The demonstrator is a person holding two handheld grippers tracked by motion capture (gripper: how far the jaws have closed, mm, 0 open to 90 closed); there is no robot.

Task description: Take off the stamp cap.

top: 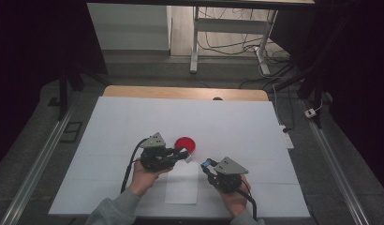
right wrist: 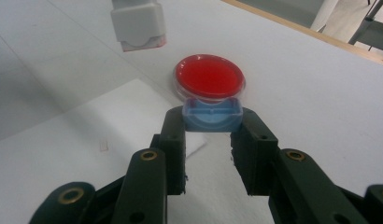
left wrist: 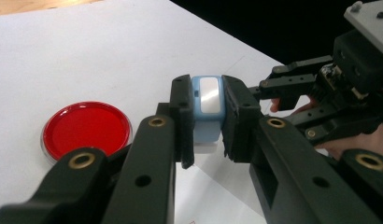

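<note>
So the left gripper is clamped on a little white-and-blue stamp body, and the right gripper pinches its blue cap, both just above the surface near the red dish. Looks freshly uncapped; next probably inking it or stamping the paper sheet.

Matt white paper sheet over a pale wooden table, its bare edge at the far side. Glossy red dish with a clear plastic rim. Smooth pale-blue plastic block with a shiny white face, in the matt black plastic left gripper. Blue plastic cap, slightly glossy, in the right gripper; brass-coloured metal rivets along both.
</note>
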